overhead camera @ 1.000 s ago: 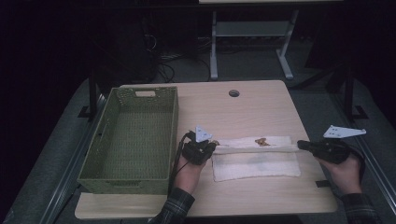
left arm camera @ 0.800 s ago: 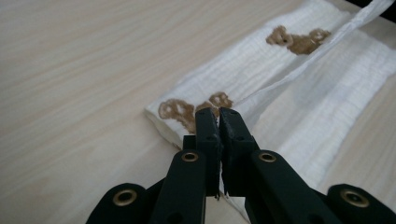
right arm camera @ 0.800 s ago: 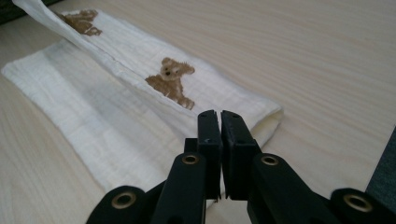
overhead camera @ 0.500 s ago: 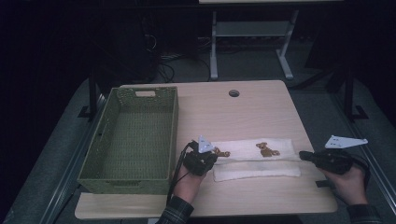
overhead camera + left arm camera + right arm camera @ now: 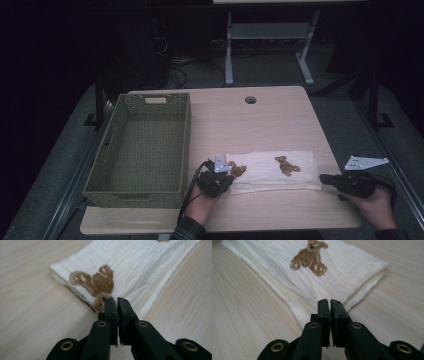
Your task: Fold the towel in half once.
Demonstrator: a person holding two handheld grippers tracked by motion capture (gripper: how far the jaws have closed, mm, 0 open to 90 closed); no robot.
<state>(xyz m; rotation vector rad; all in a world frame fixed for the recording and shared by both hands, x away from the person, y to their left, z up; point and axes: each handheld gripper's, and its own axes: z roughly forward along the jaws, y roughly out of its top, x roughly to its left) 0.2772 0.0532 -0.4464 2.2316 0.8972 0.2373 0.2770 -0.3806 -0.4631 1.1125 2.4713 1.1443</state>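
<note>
Folded cloth (image 5: 272,171) lies right of basket (image 5: 141,148) on table (image 5: 270,120).

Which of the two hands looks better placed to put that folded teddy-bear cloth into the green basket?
Probably left. The left gripper sits at the folded cloth's end nearest the green basket, jaws shut on its edge. The right gripper pinches the far end, a whole cloth-length further from the basket.

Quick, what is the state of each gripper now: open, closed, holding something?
Left gripper: closed, jaws together at the edge of the folded cloth; a hold cannot be told.
Right gripper: closed at the cloth's edge; a hold cannot be told.
</note>
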